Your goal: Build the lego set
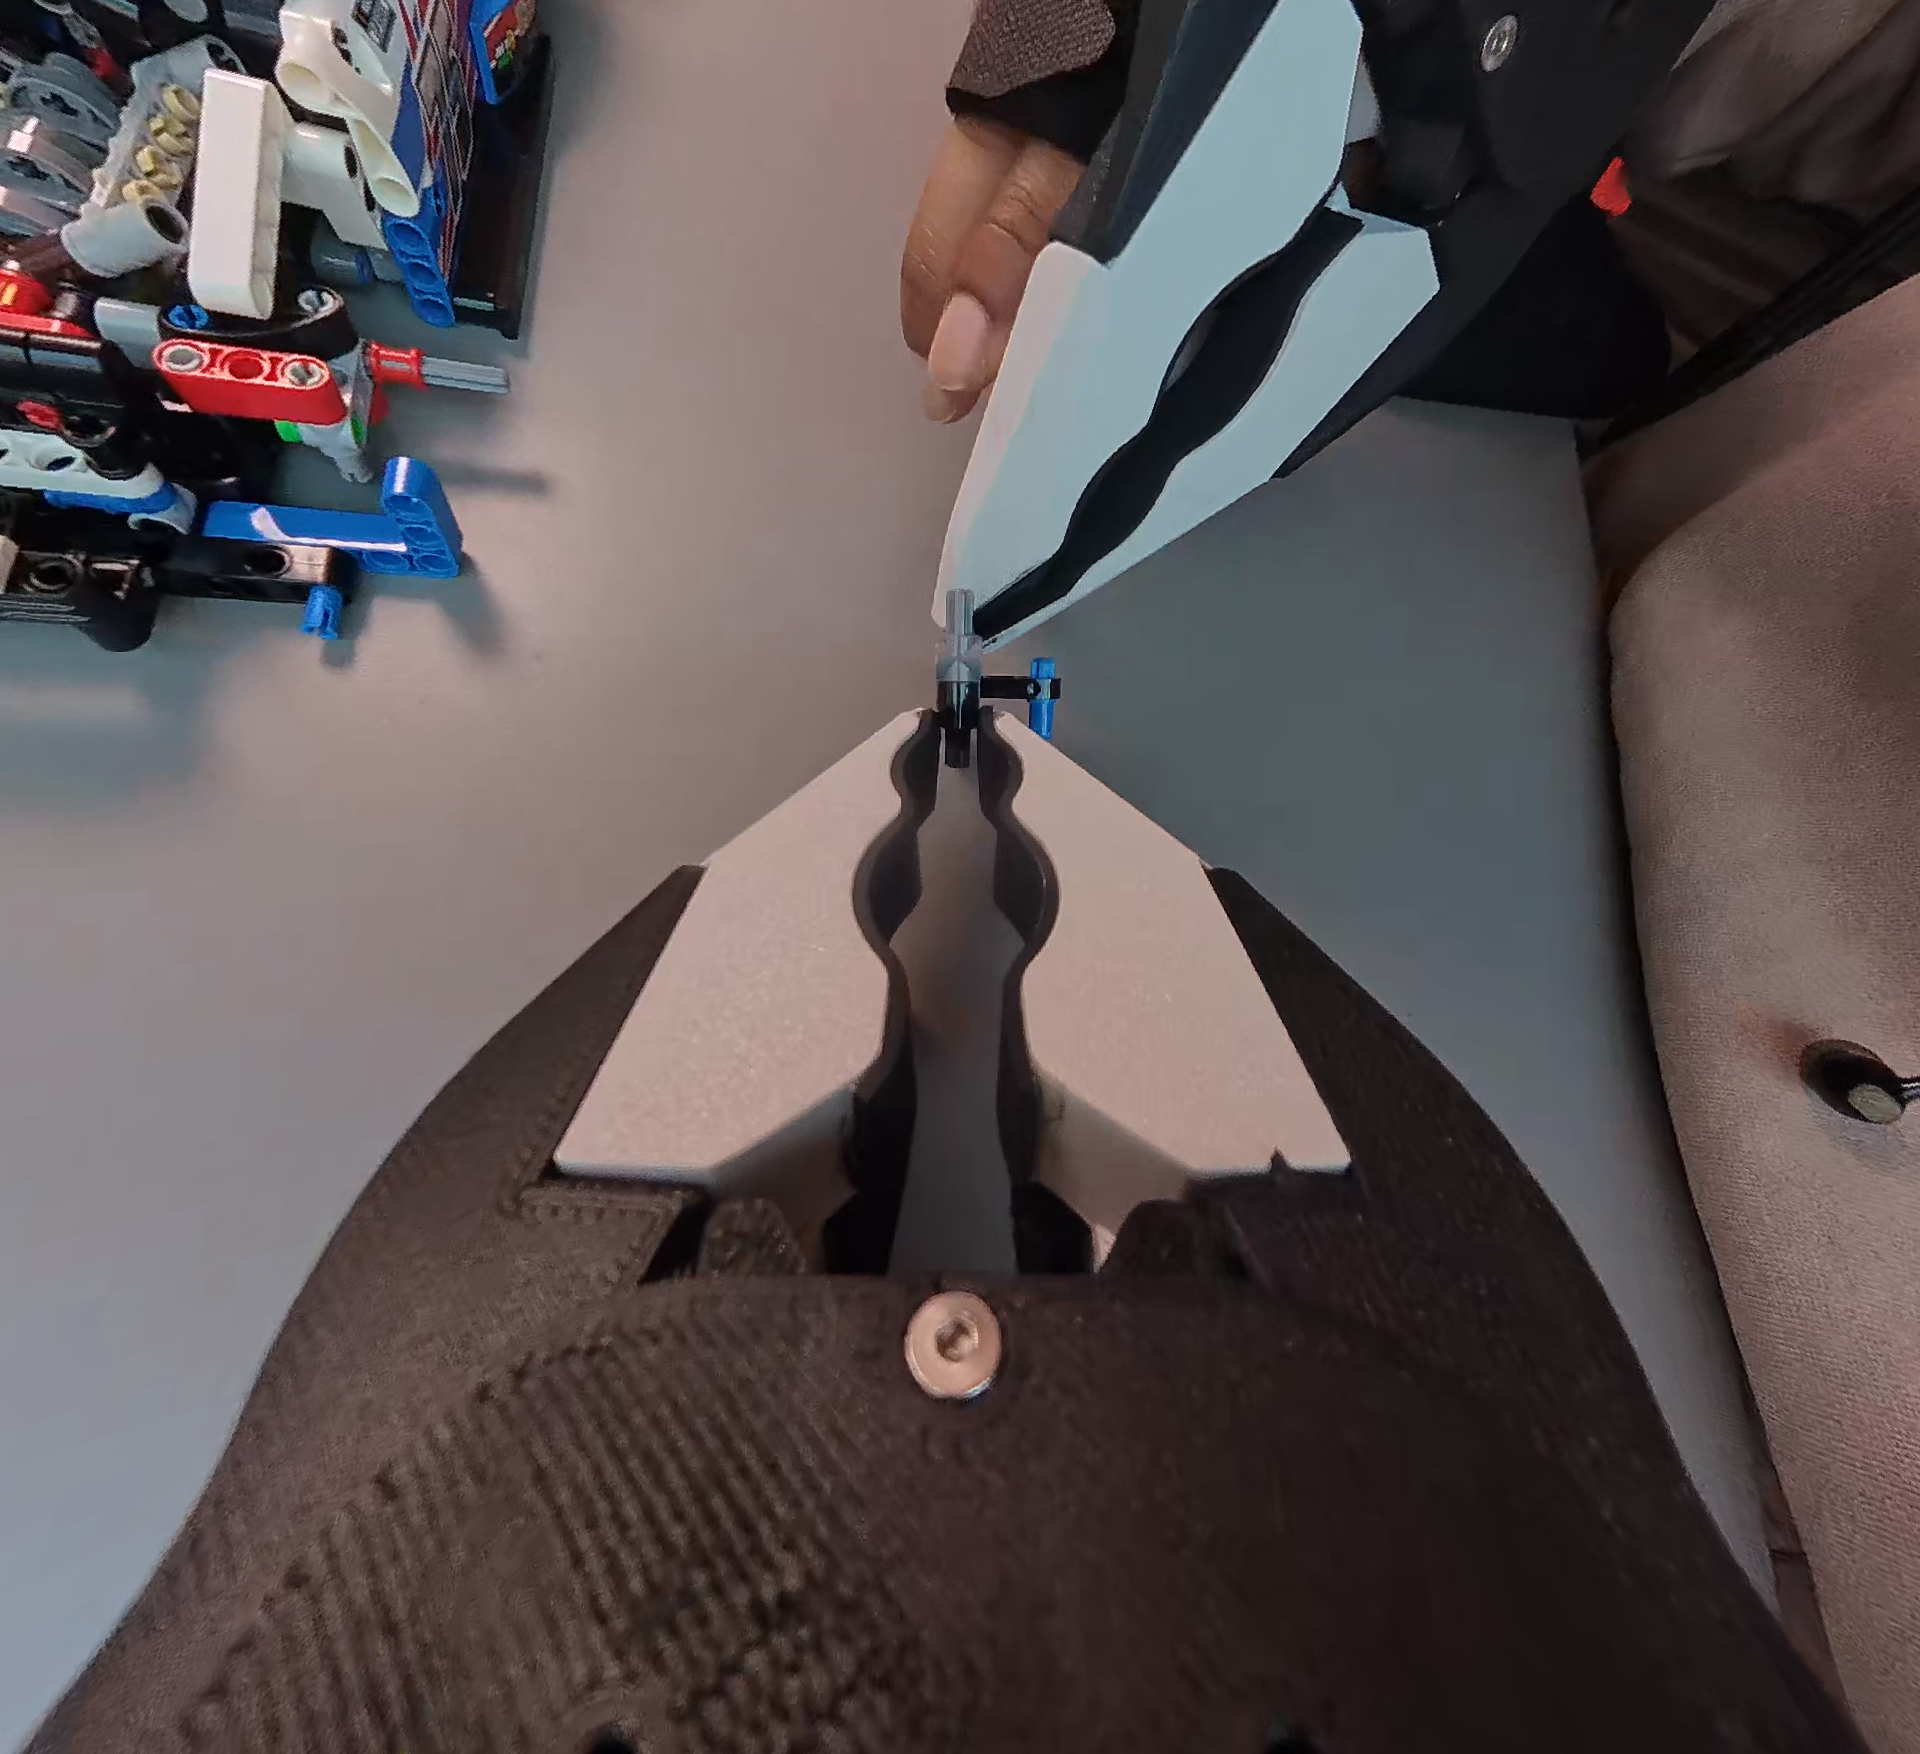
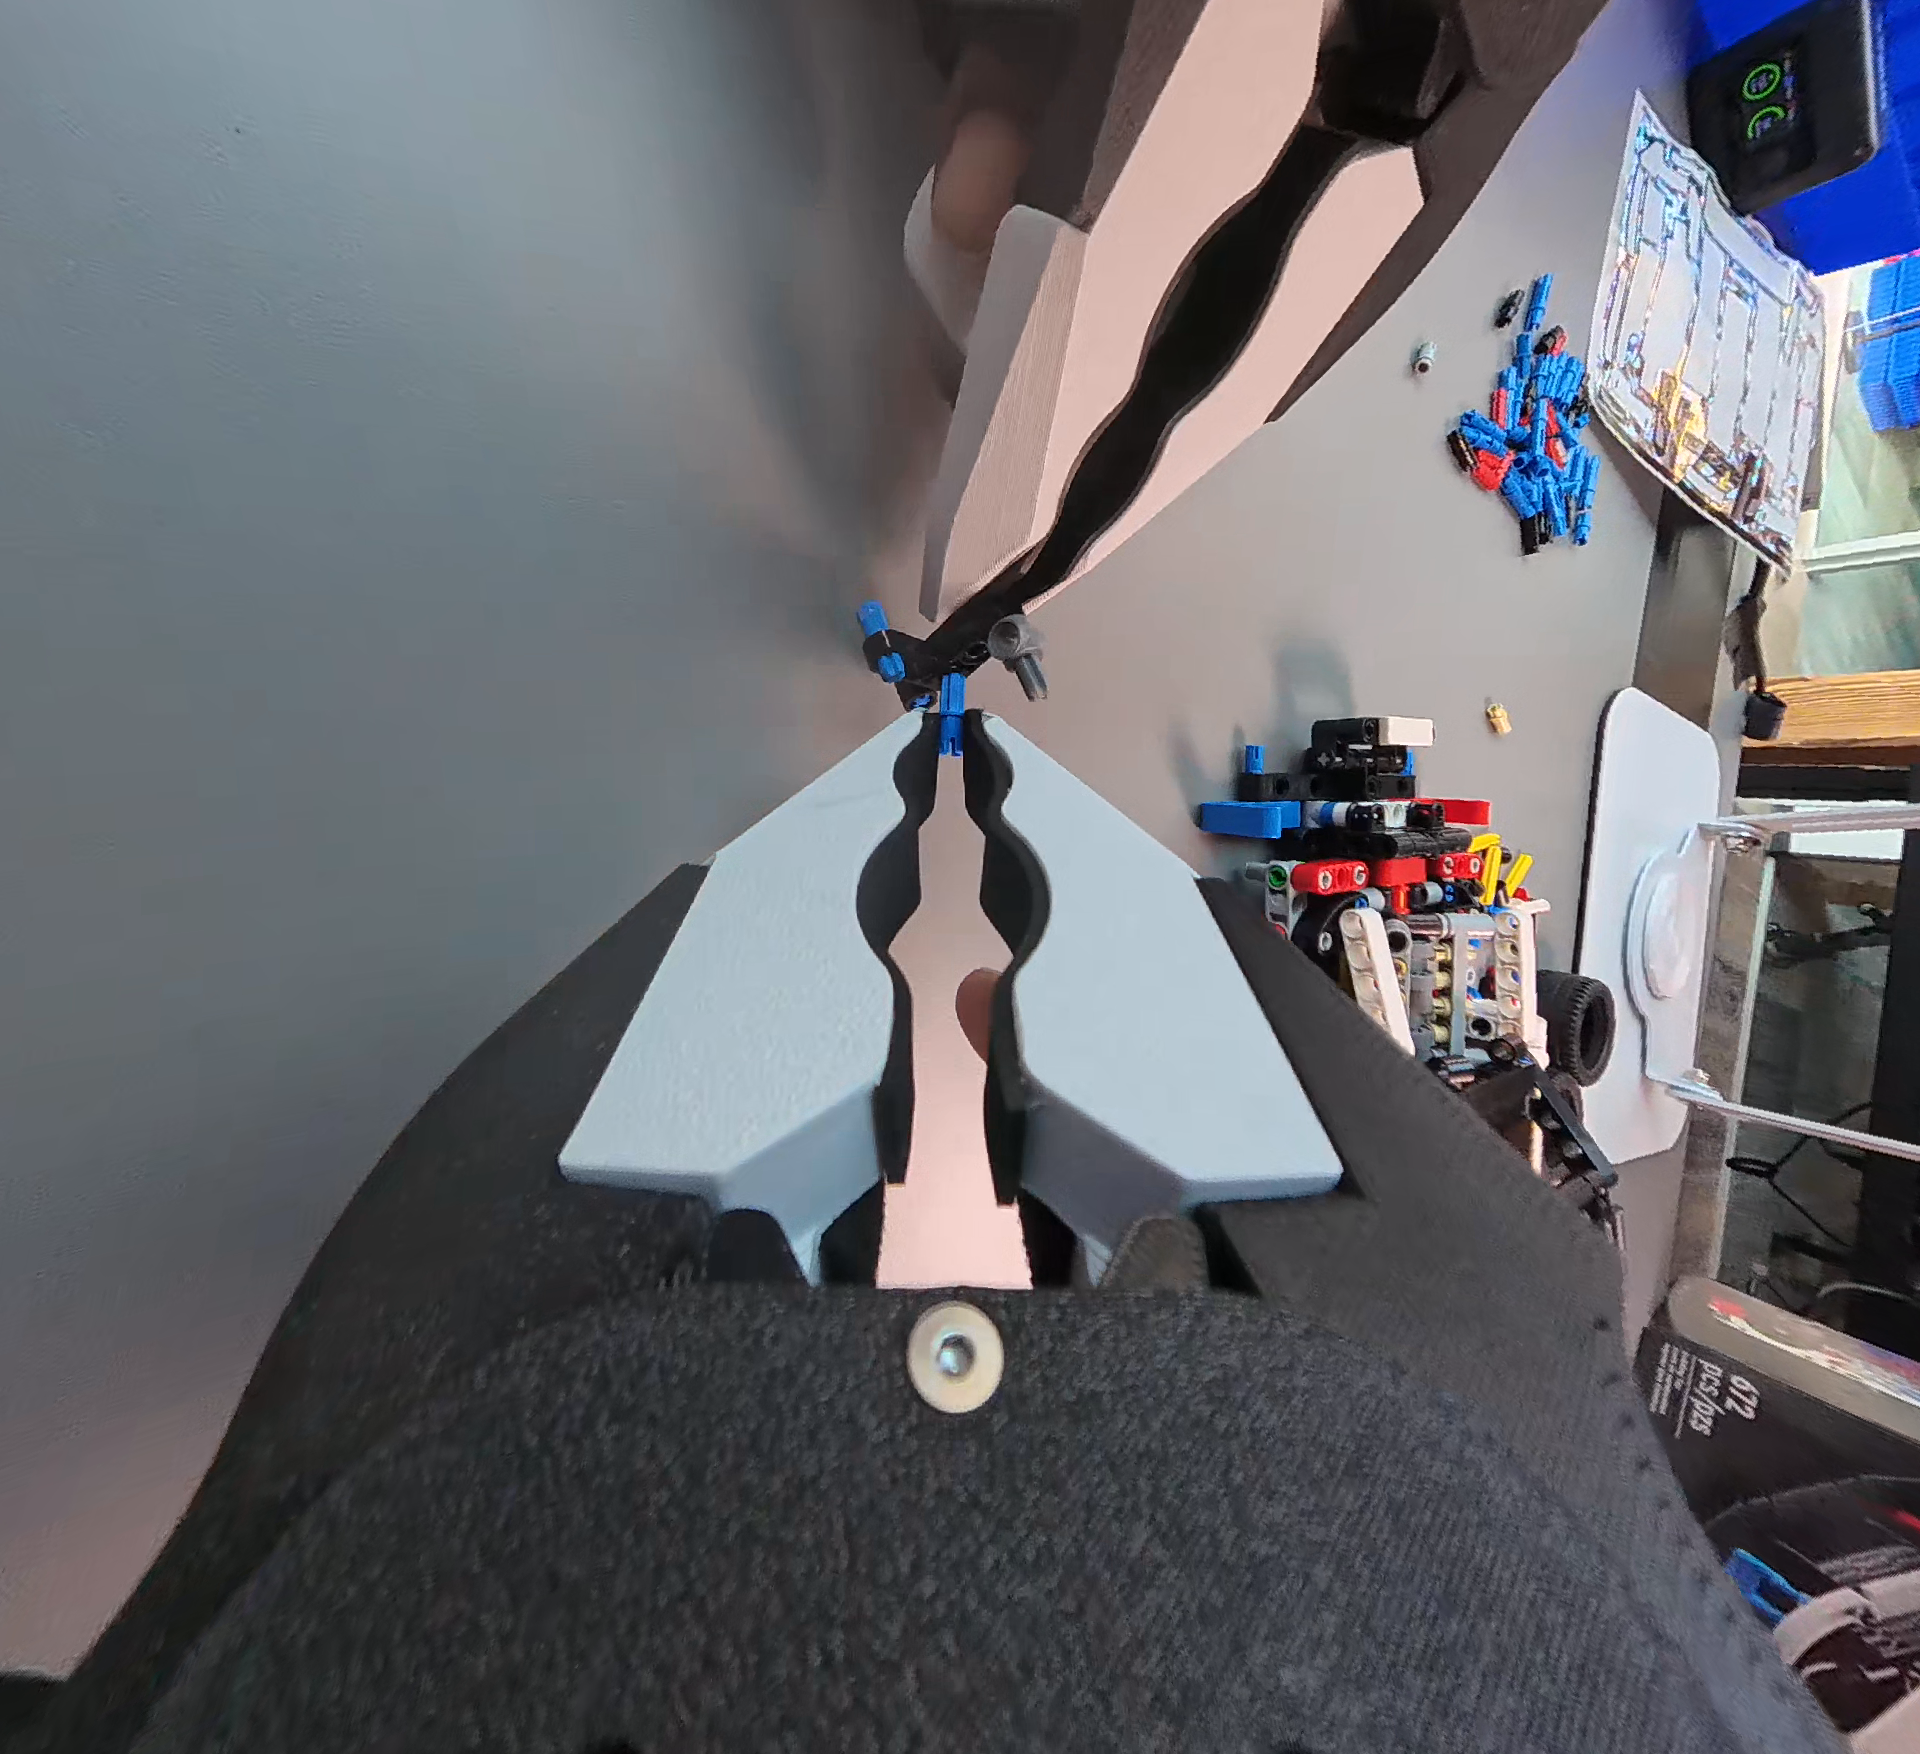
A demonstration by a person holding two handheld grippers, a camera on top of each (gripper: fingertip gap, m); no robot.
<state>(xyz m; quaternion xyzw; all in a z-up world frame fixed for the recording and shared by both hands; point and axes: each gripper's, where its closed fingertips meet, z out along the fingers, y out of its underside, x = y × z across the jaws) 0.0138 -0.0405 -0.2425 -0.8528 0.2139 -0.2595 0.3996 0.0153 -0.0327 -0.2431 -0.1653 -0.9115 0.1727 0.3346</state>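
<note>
My left gripper point(image 1: 956, 725) is shut on the black stem of a small Lego sub-assembly point(image 1: 961, 681), which has a grey connector on top and a blue pin on a short black arm to its right. My right gripper point(image 2: 951, 722) is shut on a blue pin point(image 2: 951, 712) that meets the same sub-assembly point(image 2: 961, 650) from below. Each gripper shows in the other's view: the right point(image 1: 977, 626) coming from the upper right, the left point(image 2: 971, 629) from above. The partly built Lego vehicle point(image 1: 239, 250) stands on the grey table point(image 1: 675, 250) and also shows in the right wrist view point(image 2: 1403, 894).
A pile of small blue, red and black pins point(image 2: 1527, 447) lies beside an instruction sheet point(image 2: 1704, 354). A small device with a screen point(image 2: 1787, 94) sits by blue bins. A dark box point(image 2: 1766, 1392) and a white plate point(image 2: 1652, 925) stand at the table edge. A hand point(image 1: 987, 229) grips the right tool. A beige cushion point(image 1: 1766, 769) borders the table.
</note>
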